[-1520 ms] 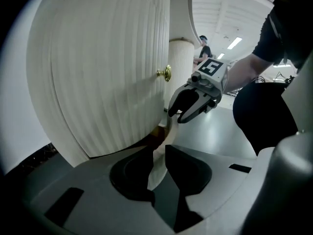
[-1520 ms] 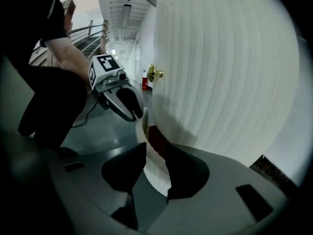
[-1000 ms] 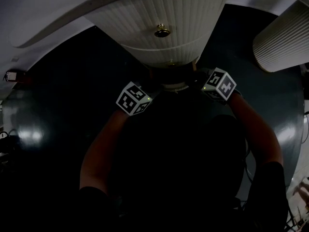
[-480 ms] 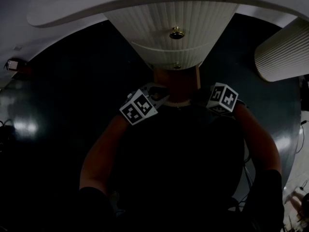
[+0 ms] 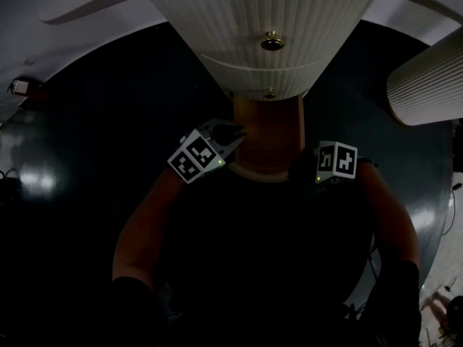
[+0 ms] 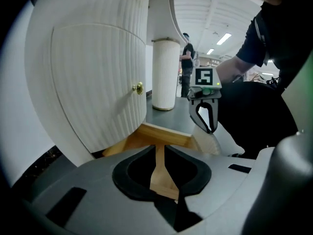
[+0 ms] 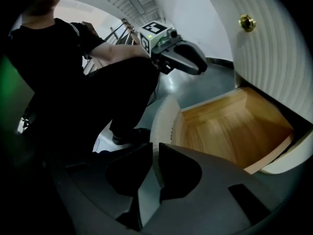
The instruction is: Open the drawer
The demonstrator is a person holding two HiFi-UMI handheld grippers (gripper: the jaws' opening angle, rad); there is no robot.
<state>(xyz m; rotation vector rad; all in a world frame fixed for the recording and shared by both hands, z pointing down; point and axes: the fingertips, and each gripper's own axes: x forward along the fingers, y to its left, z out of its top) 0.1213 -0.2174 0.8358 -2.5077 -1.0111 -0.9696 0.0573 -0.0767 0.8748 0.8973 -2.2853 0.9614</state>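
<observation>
Since the drawer (image 5: 268,132) slid further from the cabinet (image 5: 253,27), I call it open | left gripper (image 6: 160,153) beside drawer, slightly parted, empty | right gripper (image 7: 155,153) jaws just narrowed, empty.

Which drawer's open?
The bottom drawer, pulled out with its bare wood inside showing. The two ribbed fronts above it, each with a brass knob, sit closed.

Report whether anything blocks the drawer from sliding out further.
The drawer is already pulled well out. The person's dark-trousered leg sits right by its curved front, in the pull path; nothing else visible blocks it.
</observation>
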